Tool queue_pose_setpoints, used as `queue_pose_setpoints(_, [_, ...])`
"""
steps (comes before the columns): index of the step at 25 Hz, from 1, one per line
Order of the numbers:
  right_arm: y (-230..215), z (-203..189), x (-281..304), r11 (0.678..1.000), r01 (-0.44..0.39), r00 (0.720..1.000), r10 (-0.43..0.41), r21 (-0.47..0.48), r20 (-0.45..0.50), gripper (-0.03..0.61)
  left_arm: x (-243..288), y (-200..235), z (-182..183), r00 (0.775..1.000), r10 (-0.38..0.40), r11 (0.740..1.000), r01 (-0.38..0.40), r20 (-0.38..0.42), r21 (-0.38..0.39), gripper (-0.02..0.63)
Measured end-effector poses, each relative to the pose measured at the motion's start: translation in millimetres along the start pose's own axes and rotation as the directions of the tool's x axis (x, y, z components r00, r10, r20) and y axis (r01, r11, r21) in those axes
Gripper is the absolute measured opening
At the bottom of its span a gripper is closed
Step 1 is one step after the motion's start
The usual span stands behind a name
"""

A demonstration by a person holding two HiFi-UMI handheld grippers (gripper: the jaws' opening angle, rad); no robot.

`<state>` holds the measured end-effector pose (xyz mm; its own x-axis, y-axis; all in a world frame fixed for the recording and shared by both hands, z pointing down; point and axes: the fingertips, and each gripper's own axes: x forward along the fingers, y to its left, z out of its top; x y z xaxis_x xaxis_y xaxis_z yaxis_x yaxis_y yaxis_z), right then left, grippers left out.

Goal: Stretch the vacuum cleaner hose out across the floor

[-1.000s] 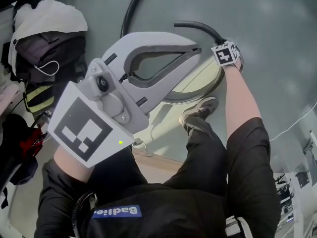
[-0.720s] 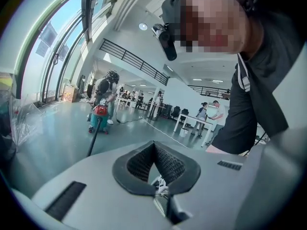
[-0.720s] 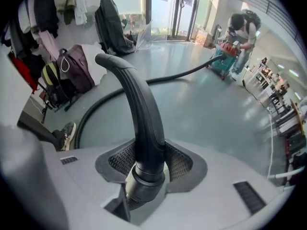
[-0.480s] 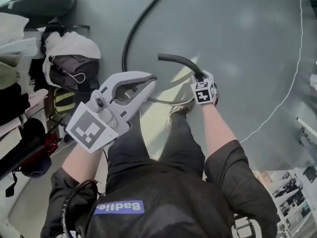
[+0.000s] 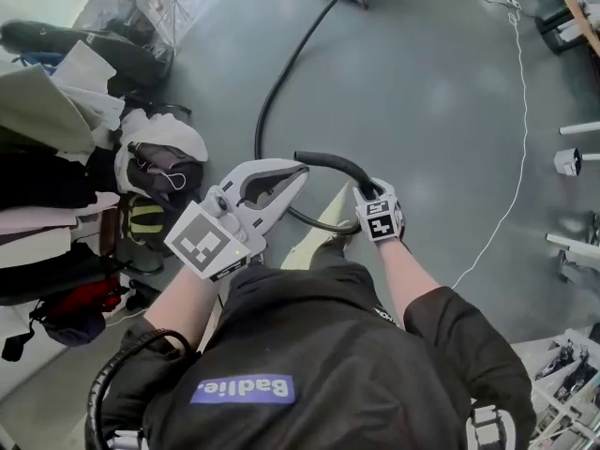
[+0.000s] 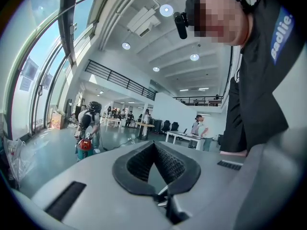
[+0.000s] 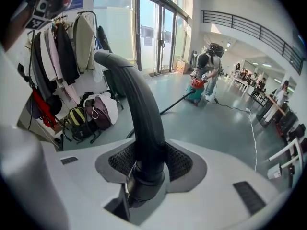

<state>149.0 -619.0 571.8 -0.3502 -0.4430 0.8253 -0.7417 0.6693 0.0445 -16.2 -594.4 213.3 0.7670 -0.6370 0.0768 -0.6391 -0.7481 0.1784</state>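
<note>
Hose [image 5: 323, 160] looped, right hand-held gripper [image 7: 149, 157] clamping end

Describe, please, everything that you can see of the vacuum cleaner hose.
The vacuum cleaner hose is black and looks like flexible plastic, ending in a smooth bent tube with a thicker collar. From the vacuum cleaner at the far end it runs across the grey floor, loops in front of the person and rises to the right gripper, whose pads clamp it just above the collar. The bent end arches free in the air.
</note>
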Motion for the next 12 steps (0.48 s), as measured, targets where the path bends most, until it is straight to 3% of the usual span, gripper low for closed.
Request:
queue_pose_setpoints(7, [66.8,11.4,-68.0,0.977,0.155,0.987,-0.160,0.146,0.023,0.178,-106.9,-25.3,6.0,0.993,-0.120,0.993,0.119,0.022,0.022,-0.005])
queue_pose_setpoints(12, [118.9,0.4,-100.7,0.955,0.179,0.982,-0.188,0.236,0.016,0.177,-163.1,-39.6,-2.4,0.986,-0.165,0.986,0.165,0.013,0.014,-0.005])
